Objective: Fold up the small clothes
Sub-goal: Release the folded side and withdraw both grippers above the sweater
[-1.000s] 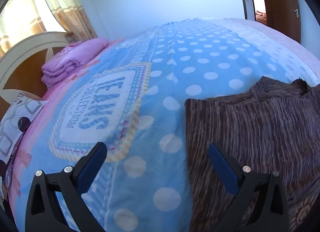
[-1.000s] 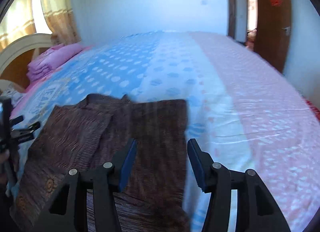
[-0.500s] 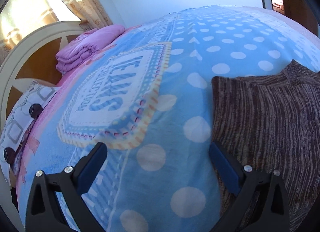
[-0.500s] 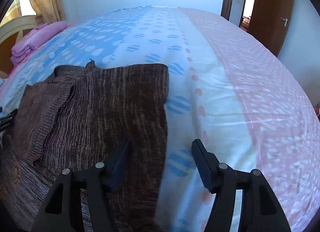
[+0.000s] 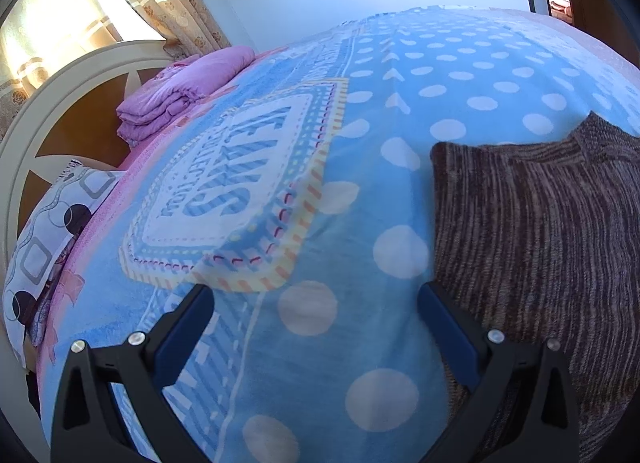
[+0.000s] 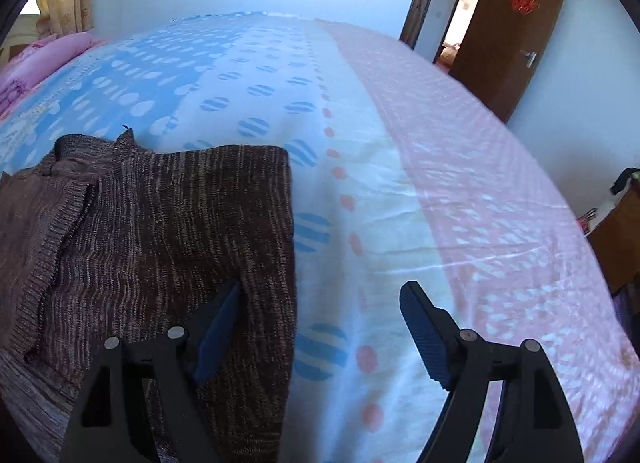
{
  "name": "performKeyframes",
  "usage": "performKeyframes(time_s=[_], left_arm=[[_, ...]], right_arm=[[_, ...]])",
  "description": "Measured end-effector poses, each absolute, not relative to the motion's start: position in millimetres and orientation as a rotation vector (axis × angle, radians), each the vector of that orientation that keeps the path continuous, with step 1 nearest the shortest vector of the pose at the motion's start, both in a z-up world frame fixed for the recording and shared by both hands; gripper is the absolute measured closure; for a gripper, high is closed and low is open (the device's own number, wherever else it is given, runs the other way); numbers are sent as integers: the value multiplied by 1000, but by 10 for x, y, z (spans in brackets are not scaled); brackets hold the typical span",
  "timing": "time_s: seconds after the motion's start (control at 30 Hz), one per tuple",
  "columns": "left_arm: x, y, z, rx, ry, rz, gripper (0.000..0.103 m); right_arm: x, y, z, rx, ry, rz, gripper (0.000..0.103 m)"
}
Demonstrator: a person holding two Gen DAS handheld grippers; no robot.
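A brown striped knit sweater (image 5: pixel 544 247) lies flat on the bed, partly folded, with a sleeve laid over its body (image 6: pixel 132 231). My left gripper (image 5: pixel 316 295) is open and empty, just above the blue blanket beside the sweater's left edge; its right finger (image 5: pixel 444 323) is at that edge. My right gripper (image 6: pixel 320 299) is open and empty at the sweater's right edge, its left finger (image 6: pixel 220 319) over the fabric and its right finger over the bare sheet.
The bed has a blue polka-dot blanket (image 5: pixel 320 191) and a pink-patterned part (image 6: pixel 480 191). A folded purple quilt (image 5: pixel 180 95) and a patterned pillow (image 5: pixel 48 239) lie by the headboard. An open brown door (image 6: pixel 516 27) stands at the right.
Both grippers have dropped closer to the bed and moved outward to the sweater's side edges. The right gripper's jaws have opened wider.
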State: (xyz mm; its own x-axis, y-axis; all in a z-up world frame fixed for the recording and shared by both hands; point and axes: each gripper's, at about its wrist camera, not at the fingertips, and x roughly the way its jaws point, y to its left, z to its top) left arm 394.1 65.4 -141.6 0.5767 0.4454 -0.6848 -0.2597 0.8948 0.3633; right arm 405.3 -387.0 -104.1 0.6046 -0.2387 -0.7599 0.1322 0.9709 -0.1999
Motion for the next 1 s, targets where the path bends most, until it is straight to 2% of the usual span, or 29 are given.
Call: performKeyframes(time_s=[0.27,0.47,0.63,0.7,1.0], left_arm=[[3899,639,-1418,245,852,430,0],[3871,642,-1407,240,850,424,0],[3717,640,-1389,220,852,395,0],[3682,660,-1372,204,856,381,0],[3159,614,-1225,171,829,260,0]], right_arm=[[3853,-4041,-1055,4,908,-188,24],[3592,-4136,-998,-35,891,-231,24],[3430,-4068,-1087,-89,908,-171,24],[3419,-4238,-1113,-17,911,-192,24],[3013,-4203,-857,-5,857,-153,24]])
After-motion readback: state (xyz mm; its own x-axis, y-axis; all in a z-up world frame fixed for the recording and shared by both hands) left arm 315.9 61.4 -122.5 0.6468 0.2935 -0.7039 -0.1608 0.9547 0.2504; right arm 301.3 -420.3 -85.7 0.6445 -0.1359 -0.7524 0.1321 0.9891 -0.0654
